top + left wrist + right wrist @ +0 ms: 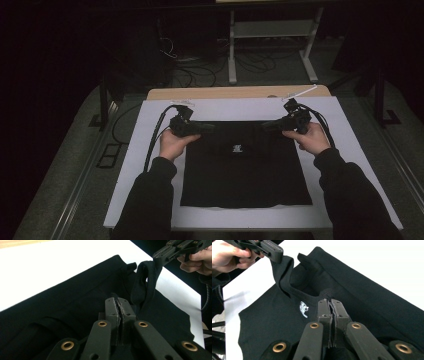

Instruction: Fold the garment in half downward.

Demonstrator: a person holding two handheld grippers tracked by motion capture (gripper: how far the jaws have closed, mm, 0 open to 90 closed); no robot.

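Note:
A black T-shirt [245, 170] with a small white logo [238, 148] lies on a white board [145, 150]. My left gripper [210, 127] is shut on the shirt's far edge at the left, and my right gripper [267, 126] is shut on the same edge at the right. Both pinch black cloth and hold that edge raised off the board. In the left gripper view the shut jaws [119, 301] grip fabric, and the right gripper [162, 255] holds a hanging fold farther off. In the right gripper view the jaws [329, 302] clamp cloth near the logo [304, 308].
The board rests on a wooden table [225, 92]. Beyond it stands a white metal shelf frame [270, 30], with cables [200, 70] on the dark floor. Black cables trail from both grippers across the board's sides.

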